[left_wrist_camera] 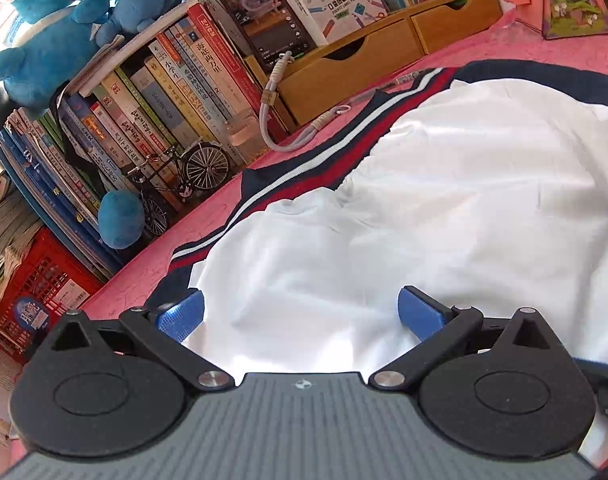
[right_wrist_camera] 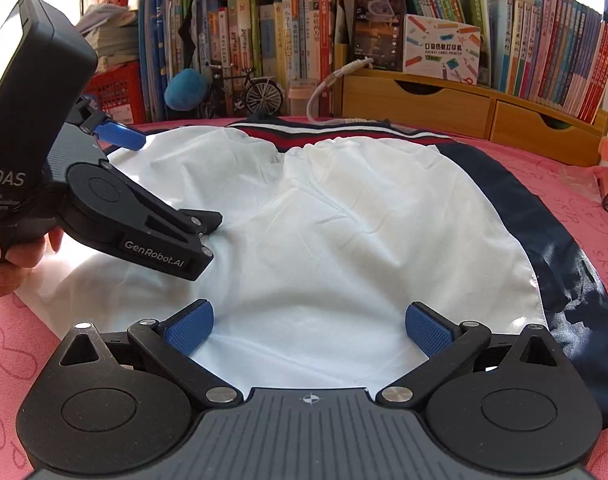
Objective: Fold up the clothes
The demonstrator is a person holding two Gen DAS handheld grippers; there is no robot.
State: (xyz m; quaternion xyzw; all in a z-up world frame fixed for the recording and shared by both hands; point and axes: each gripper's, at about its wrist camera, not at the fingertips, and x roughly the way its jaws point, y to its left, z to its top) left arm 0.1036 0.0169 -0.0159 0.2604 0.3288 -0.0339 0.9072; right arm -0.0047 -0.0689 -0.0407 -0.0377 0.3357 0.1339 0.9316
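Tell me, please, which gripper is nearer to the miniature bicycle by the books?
Left. The left gripper hangs open over the garment's left part, toward the miniature bicycle. The right gripper, also open, sits at the near hem, farther off.

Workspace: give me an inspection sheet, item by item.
Surface: pink cloth with faint line drawings.
Job's things: white garment spread flat, navy trim, red and white stripes.
Clutter: model bicycle, blue plush toy, phone propped upright.
Grippers: left gripper open over the garment; right gripper open, nothing held.
Cables: white cord beside the garment's striped edge.
Surroundings: books, wooden drawers, red crate.
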